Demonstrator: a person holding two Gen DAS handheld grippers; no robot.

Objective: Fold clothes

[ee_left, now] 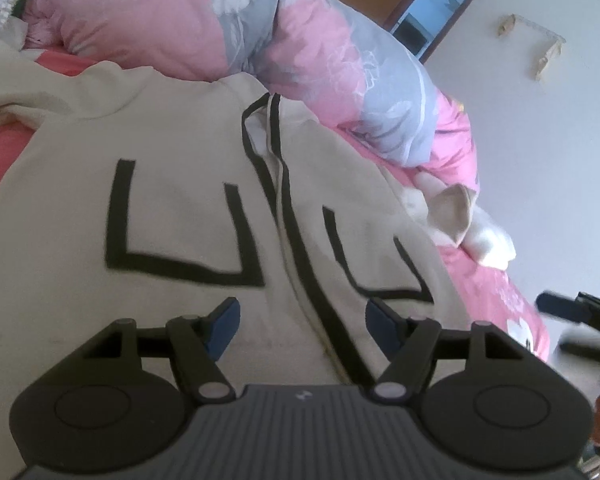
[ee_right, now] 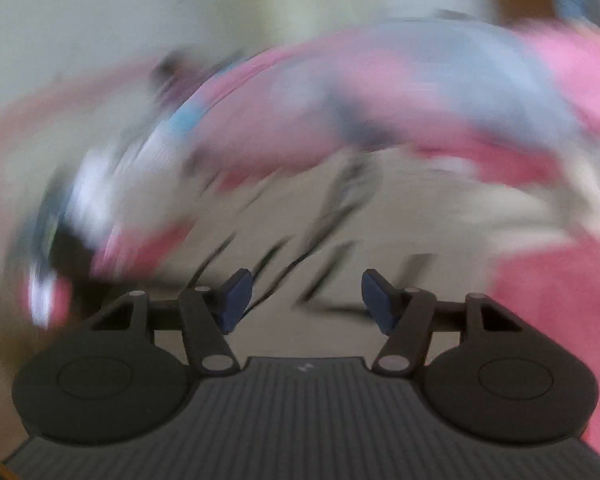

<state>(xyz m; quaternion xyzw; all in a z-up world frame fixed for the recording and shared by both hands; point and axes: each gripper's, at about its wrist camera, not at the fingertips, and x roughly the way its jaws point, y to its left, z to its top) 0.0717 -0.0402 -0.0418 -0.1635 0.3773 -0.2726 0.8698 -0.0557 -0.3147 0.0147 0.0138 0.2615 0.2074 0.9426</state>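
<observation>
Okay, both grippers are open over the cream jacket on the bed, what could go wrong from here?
1. The right wrist view is smeared with motion blur, so the right gripper may close off target.
2. The left gripper hovers over the cream jacket's black-trimmed front opening; it might pinch only one layer.
3. The pink quilt touches the jacket's far edge and may get caught in a fold.

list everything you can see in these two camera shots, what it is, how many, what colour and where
Jacket: one, cream with black trim and lettering, spread on the bed, front up.
Bed sheet: one, pink, under the jacket.
Quilt: one, pink and grey floral, bunched behind the jacket.
Window: one, dark brown frame, on the white wall.
Left gripper: one, black with blue pads, open above the jacket.
Right gripper: one, black with blue pads, open; its view is blurred.
</observation>
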